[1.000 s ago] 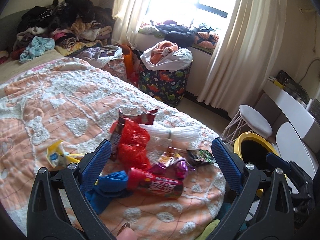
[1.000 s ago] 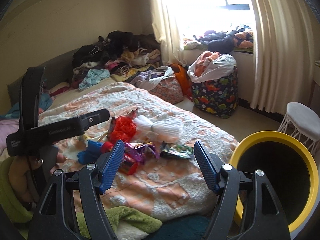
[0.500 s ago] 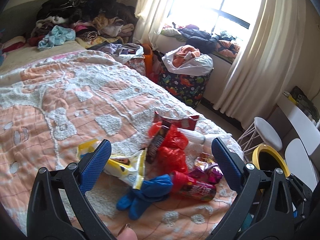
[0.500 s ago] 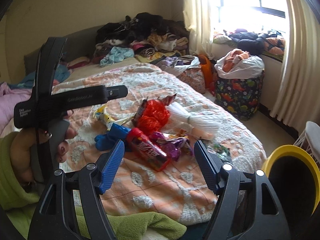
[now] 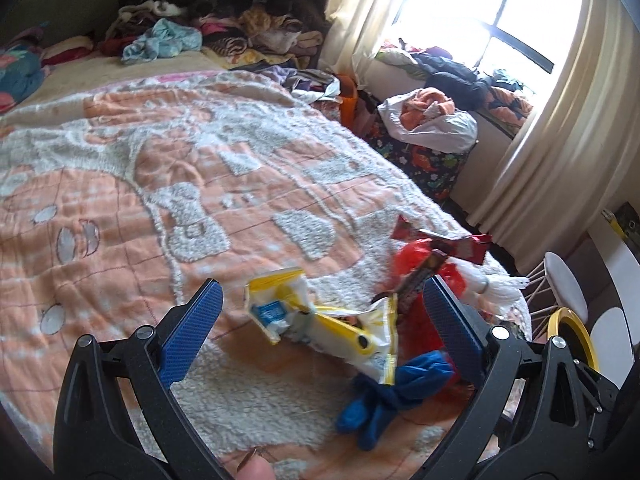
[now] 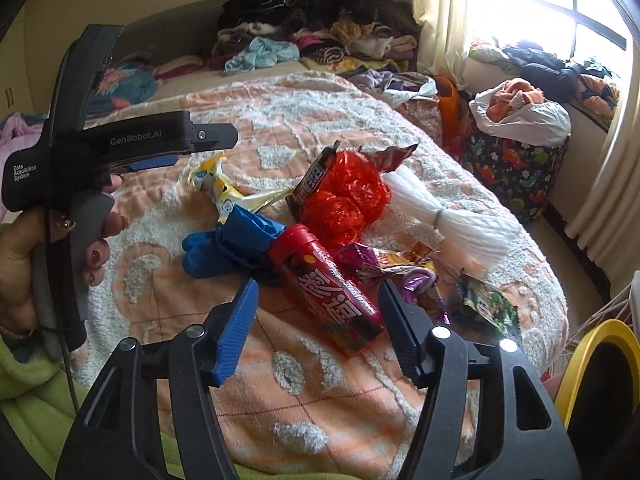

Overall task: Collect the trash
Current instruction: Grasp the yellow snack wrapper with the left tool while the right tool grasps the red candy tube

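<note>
In the right wrist view the right gripper [image 6: 318, 326] fills the lower frame, jaws wide, framing a red tube [image 6: 328, 296] without touching it; behind it, mid-frame, lie a blue glove [image 6: 228, 240], a red bag [image 6: 344, 200] and white yarn [image 6: 452, 220] on the bed [image 6: 320, 380]; a yellow bin [image 6: 600, 344] sits at the right edge. In the left wrist view the left gripper [image 5: 320, 320] is wide and empty, a yellow wrapper [image 5: 320, 320] between its jaws; clothes [image 5: 208, 20] pile at the top.
</note>
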### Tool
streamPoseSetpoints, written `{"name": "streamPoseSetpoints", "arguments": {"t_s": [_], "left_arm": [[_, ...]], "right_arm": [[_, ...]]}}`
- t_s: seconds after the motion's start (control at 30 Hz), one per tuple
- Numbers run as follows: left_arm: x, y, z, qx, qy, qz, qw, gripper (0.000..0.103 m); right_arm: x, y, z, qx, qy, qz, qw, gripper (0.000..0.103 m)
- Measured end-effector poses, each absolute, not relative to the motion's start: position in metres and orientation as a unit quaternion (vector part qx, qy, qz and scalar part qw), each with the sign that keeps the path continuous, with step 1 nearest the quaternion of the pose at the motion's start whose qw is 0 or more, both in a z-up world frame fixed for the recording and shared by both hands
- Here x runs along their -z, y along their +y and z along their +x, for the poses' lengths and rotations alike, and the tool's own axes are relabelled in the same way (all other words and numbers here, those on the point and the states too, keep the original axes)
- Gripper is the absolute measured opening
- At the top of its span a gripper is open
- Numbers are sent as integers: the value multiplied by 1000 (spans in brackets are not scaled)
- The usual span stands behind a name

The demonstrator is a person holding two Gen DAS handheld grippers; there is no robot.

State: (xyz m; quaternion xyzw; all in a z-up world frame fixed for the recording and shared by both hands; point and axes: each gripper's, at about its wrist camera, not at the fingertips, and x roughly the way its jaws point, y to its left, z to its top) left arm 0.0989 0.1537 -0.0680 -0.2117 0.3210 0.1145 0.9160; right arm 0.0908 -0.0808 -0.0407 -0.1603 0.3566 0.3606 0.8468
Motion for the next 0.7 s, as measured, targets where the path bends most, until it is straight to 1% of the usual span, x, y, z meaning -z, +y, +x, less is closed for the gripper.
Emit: {"name": "streamPoseSetpoints", "arguments": {"t_s": [0.17,0.23,0.27,0.37,0.43,0.5,0.6,0.63,0.67,0.7], "left_arm": [[87,167,98,-113,339,-258,897,92],[94,169,98,-112,345,-269,892,92],[97,169,99,-110,347,-275,890,91],[104,174,99,-107,347,-296,883,85],[106,176,100,-101,340,-310,882,83],[107,178,100,-95,331,-323,882,79],[107,176,102,-90,326,-327,882,67],[107,175,103,-85,326,-328,883,57],[107,174,104,-82,328,-327,883,52],[107,172,105,-78,329,-326,883,49]], "right_arm": [[57,-67,104,-355,379,-185,834,56],[63,-64,109,-351,385,-194,831,52],[66,-64,112,-349,391,-195,829,49],[70,-66,116,-348,398,-183,829,47],[71,-69,116,-347,396,-175,832,46],[71,-73,116,-347,394,-167,834,44],[69,-83,115,-346,393,-143,840,40],[68,-89,115,-346,393,-129,842,40],[67,-92,115,-346,393,-118,844,39],[65,-96,115,-346,393,-107,845,38]]}}
